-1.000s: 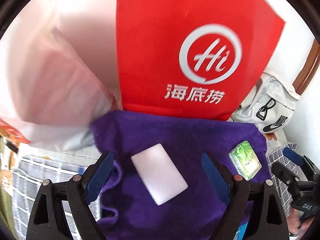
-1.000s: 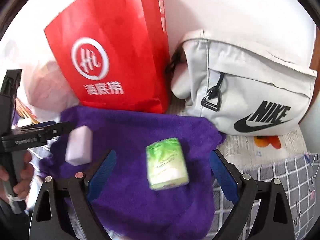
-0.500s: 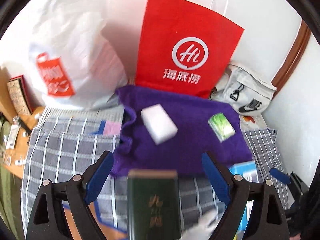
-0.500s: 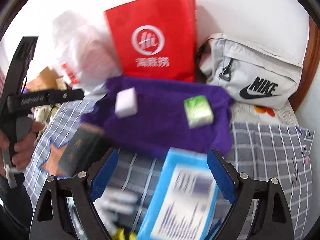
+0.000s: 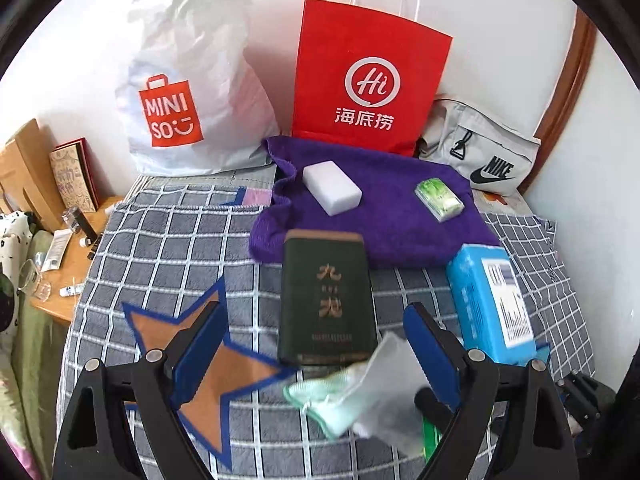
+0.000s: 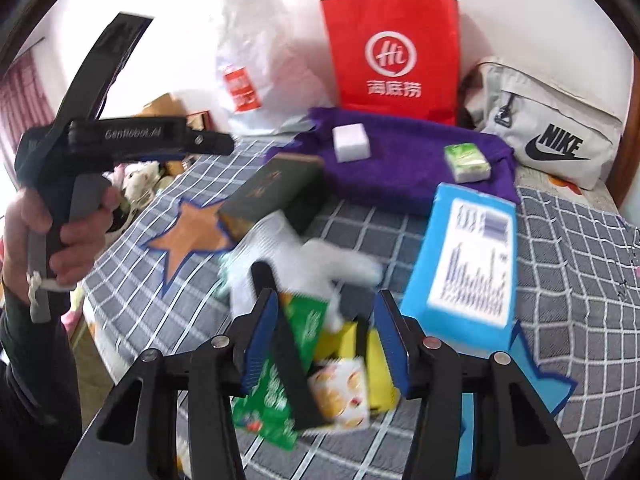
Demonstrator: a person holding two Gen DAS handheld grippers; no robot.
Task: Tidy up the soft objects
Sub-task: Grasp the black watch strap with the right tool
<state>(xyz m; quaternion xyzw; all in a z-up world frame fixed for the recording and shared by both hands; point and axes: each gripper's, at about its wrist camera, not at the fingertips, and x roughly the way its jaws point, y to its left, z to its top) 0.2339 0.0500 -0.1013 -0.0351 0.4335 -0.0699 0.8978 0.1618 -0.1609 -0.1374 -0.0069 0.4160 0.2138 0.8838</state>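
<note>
I am over a bed covered in a soft grey blanket (image 5: 168,248) with a white grid and an orange star edged in blue. At twelve o'clock on it lies a fuzzy purple towel (image 5: 384,220), rumpled at its left edge; on the towel rest a smooth white rectangular sponge block (image 5: 332,192) and, well apart at its right, a small green tissue pack (image 5: 439,199) in glossy wrap. Behind them stand a crinkled white plastic bag (image 5: 192,80), a stiff red paper bag (image 5: 368,84) with string handles, and a pale fabric pouch (image 5: 484,152) at two o'clock; what the bags hold I cannot tell. Just below the towel lies a dark green book (image 5: 326,300), with a glossy blue packet (image 5: 490,304) at three o'clock. My left gripper (image 5: 316,344) stands released and wide, with a blurred pale cloth (image 5: 360,400) low between its fingers, contact unclear. My right gripper (image 6: 326,338) has just been closing, its jaws about half open over a blurred heap of green and yellow packets (image 6: 336,364); whether the pads press on any I cannot tell.
</note>
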